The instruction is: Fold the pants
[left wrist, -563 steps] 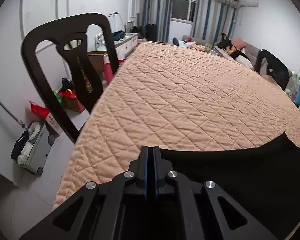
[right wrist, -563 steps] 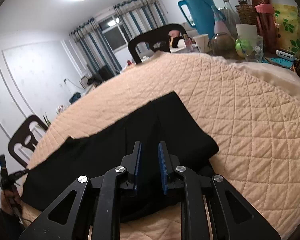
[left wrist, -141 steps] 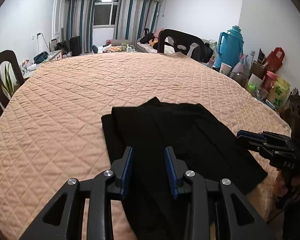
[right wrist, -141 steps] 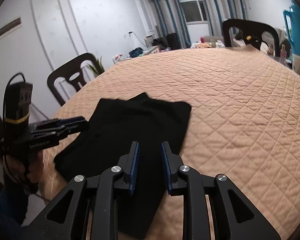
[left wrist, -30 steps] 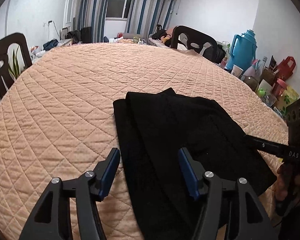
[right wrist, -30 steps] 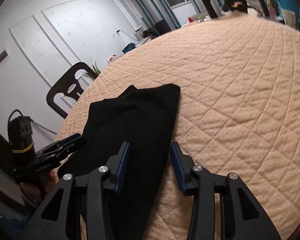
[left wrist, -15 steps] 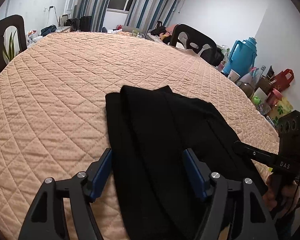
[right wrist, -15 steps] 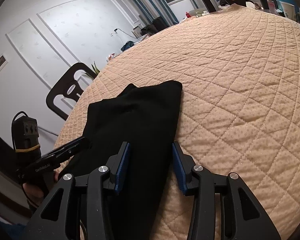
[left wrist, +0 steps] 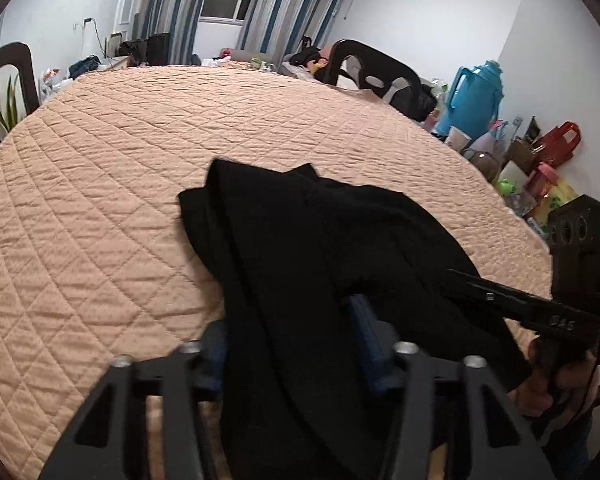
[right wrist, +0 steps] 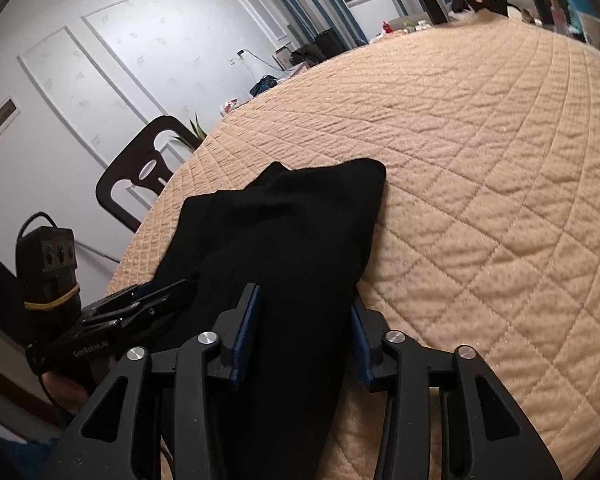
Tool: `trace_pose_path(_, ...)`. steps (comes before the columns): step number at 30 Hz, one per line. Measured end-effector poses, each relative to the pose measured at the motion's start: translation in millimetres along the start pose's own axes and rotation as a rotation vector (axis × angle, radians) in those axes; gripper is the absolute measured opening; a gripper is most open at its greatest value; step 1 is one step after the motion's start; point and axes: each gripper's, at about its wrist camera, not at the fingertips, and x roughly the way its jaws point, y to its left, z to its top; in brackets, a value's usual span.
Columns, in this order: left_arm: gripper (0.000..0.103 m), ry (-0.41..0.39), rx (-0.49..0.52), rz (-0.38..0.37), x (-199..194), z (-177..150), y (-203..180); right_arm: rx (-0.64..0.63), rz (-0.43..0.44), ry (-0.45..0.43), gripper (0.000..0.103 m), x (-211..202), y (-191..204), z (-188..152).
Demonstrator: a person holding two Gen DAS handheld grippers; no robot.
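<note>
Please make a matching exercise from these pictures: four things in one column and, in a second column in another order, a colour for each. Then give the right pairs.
Things:
1. pants
2. quilted cover
3. thermos jug
4. chair

Colours:
A. teal blue
B. dark brown
C. black
D. peach

Pairs: 1-C, 2-D, 3-A, 4-B
</note>
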Motion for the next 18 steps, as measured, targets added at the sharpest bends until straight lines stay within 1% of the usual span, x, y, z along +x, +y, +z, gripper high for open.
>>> trace_pose_path(1, 0.042, -0.011, 0.017, 0.014, -2.5, -0.4, -3.6, -0.008, -0.001, -0.011, 0.029, -2.2, 2.1, -0.6)
trace_pose_path(2, 0.040, -0.019, 0.030, 0.023, -4.7, -0.6, -6.5, -0.014, -0.003, -0.019, 0.024, -4.7, 3.8, -1.0)
trace_pose_path(4, 0.035, -0.030, 0.038, 0.027, -9.3, 0.4, -9.3, -0.021, 0.004, -0.036, 0.020, -10.9, 7.3, -0.8)
trace_pose_path(5, 0.034, -0.035, 0.044, 0.027, -11.7, 1.3, -9.9, -0.024, 0.007, -0.041, 0.019, -12.7, 8.7, -0.1)
trace_pose_path(7, 0.030, -0.046, 0.049, 0.030, -16.7, 4.2, -10.5, -0.034, 0.014, -0.051, 0.018, -17.6, 11.8, 0.9)
trace_pose_path(11, 0.030, -0.056, 0.057, 0.031, -22.0, 9.2, -8.9, -0.065, 0.036, -0.070, 0.018, -24.4, 21.9, 6.0)
trace_pose_path(18, 0.029, -0.073, 0.054, 0.048, -26.7, 20.2, 0.9, -0.102, 0.060, -0.072, 0.018, -17.1, 38.2, 20.6)
